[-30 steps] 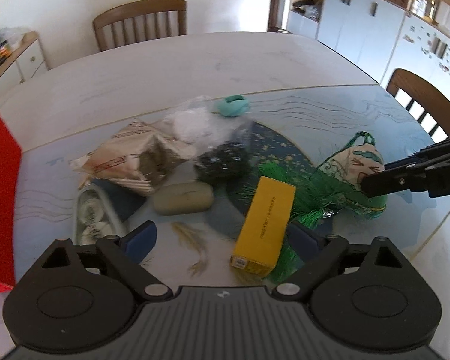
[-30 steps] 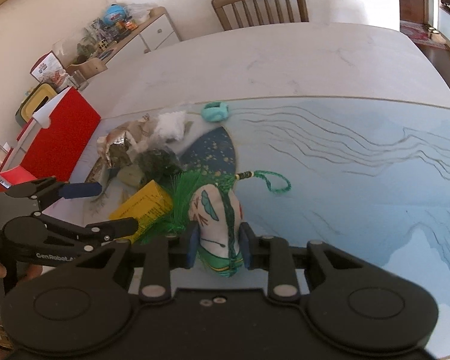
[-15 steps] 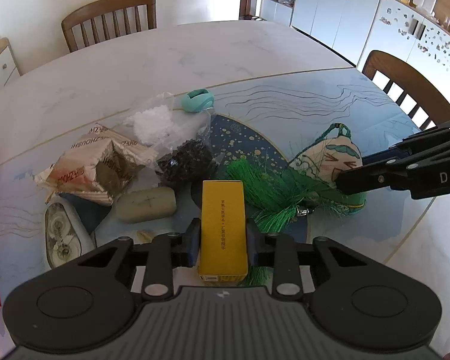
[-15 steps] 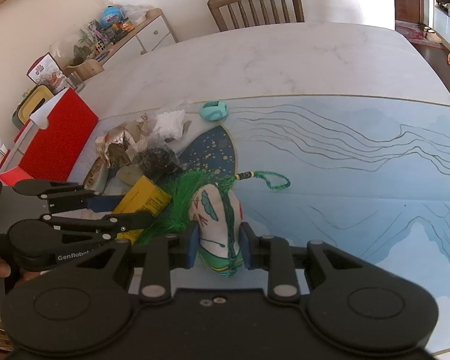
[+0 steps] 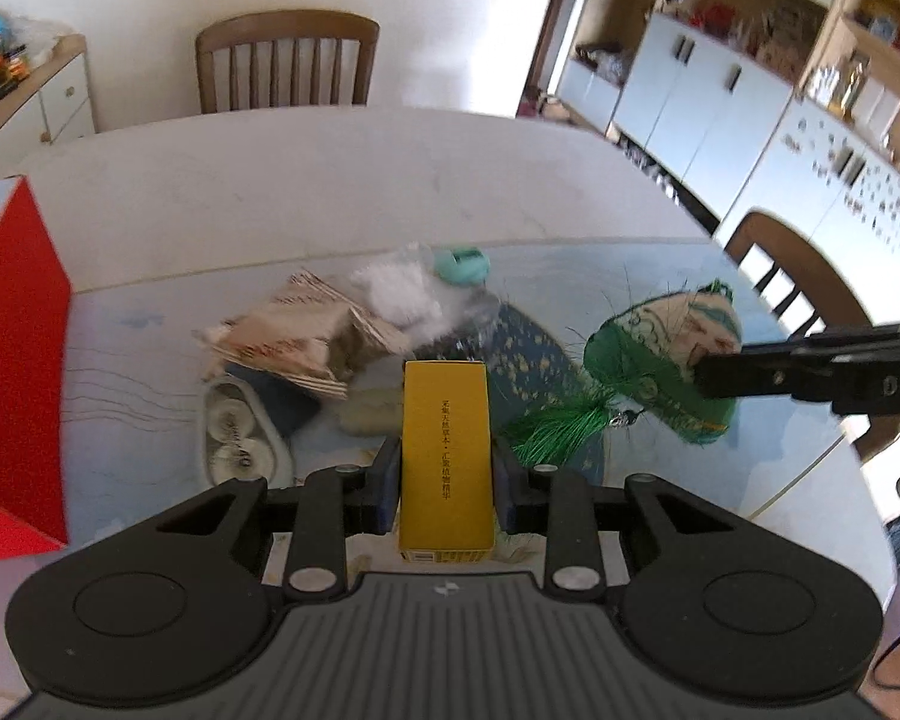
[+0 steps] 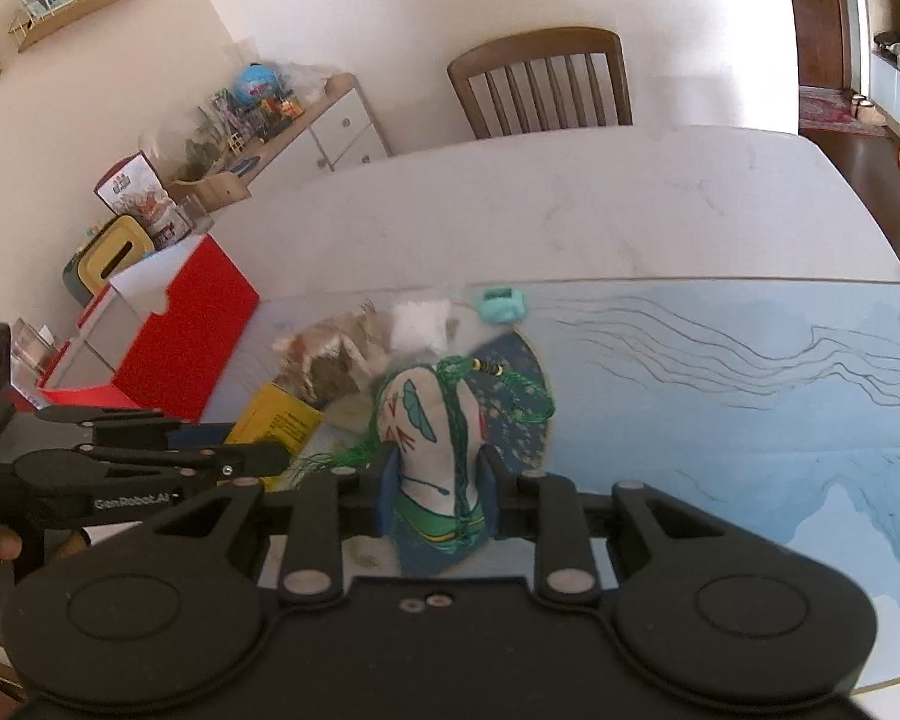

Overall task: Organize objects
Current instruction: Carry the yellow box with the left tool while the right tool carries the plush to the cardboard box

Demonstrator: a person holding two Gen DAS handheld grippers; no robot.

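Yellow box (image 5: pixel 445 450) between left gripper (image 5: pixel 445 483) pads.

Left wrist view: red box (image 5: pixel 18 372) cut off at 9 o'clock edge. Yellow carton (image 5: pixel 445 456) hides part of the pale bar (image 5: pixel 369 414) behind it. Cabinets at 2 o'clock smeared by blur. Right wrist view: foil packet (image 6: pixel 330 354) blurred, print unreadable; carton's far end hidden behind left gripper (image 6: pixel 252 456).
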